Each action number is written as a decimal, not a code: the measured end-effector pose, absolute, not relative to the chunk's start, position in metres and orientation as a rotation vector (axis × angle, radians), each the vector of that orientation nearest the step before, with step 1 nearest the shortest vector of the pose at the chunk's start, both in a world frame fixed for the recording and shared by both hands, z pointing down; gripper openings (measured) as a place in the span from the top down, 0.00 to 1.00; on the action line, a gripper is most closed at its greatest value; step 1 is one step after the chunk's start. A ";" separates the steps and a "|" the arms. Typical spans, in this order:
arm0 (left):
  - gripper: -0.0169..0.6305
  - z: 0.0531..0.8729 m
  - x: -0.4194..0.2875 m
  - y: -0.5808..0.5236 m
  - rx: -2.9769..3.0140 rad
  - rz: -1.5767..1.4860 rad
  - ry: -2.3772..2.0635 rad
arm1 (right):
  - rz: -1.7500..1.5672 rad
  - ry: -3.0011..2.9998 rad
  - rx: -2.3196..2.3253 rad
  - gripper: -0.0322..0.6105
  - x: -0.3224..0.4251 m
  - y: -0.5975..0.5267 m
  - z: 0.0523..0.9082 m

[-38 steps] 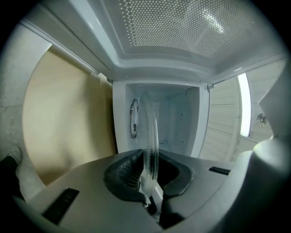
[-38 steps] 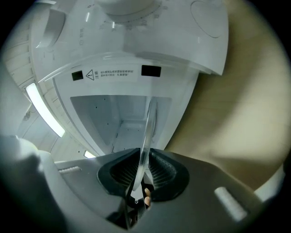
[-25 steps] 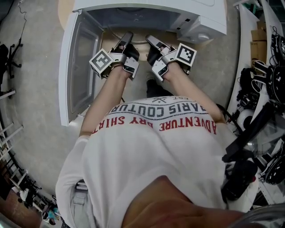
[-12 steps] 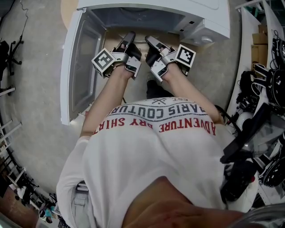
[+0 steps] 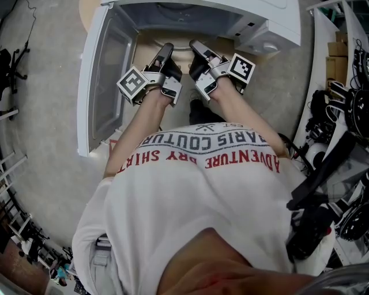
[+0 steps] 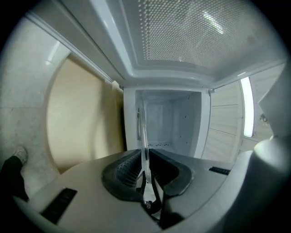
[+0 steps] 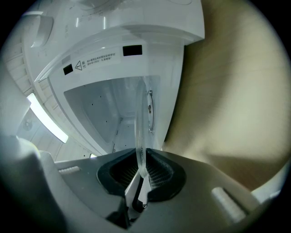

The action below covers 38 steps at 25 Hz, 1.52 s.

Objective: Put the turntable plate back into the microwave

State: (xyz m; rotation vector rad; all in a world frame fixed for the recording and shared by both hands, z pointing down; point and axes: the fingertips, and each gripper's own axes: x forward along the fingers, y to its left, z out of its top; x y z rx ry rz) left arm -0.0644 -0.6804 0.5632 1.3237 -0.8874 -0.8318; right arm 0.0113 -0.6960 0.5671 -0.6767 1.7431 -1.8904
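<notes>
Both grippers hold a clear glass turntable plate [image 5: 180, 50] by its rim, in front of the white microwave [image 5: 259, 26]. My left gripper [image 5: 166, 49] is shut on the plate's left edge, and the glass [image 6: 143, 136] runs edge-on out of its pads [image 6: 129, 169]. Shut on the right edge is my right gripper [image 5: 195, 46], where the glass [image 7: 140, 127] rises from between the pads [image 7: 157, 173]. The empty cavity [image 6: 170, 123] lies straight ahead, also seen as the cavity [image 7: 104, 109]. The microwave door [image 5: 106, 86] hangs open to the left.
The microwave stands on a tan round table [image 5: 86, 11]. The open door's perforated window [image 6: 191, 32] lies close along my left gripper. Shelving with cables and dark gear [image 5: 340, 115] fills the right side. A chair base [image 5: 11, 75] stands on the grey floor at the left.
Both grippers have moved a little forward with the plate, closer to the microwave opening. Both grips are unchanged.
</notes>
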 end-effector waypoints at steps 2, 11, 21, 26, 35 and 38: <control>0.92 0.566 -0.066 -0.675 1.329 -0.818 -0.926 | -1.890 1.745 -0.676 0.89 0.012 -0.695 0.567; 0.92 0.568 -0.061 -0.677 1.305 -0.830 -0.907 | -1.895 1.740 -0.683 0.89 0.015 -0.696 0.568; 0.92 0.564 -0.065 -0.700 1.318 -0.867 -0.903 | -1.854 1.751 -0.643 0.89 0.016 -0.706 0.560; 0.92 0.560 -0.066 -0.714 1.299 -0.885 -0.894 | -1.842 1.752 -0.634 0.89 0.015 -0.709 0.553; 0.92 0.570 -0.066 -0.727 1.301 -0.841 -0.941 | -1.851 1.765 -0.644 0.90 0.011 -0.710 0.557; 0.92 0.574 -0.066 -0.734 1.298 -0.813 -0.953 | -1.855 1.768 -0.650 0.90 0.011 -0.713 0.558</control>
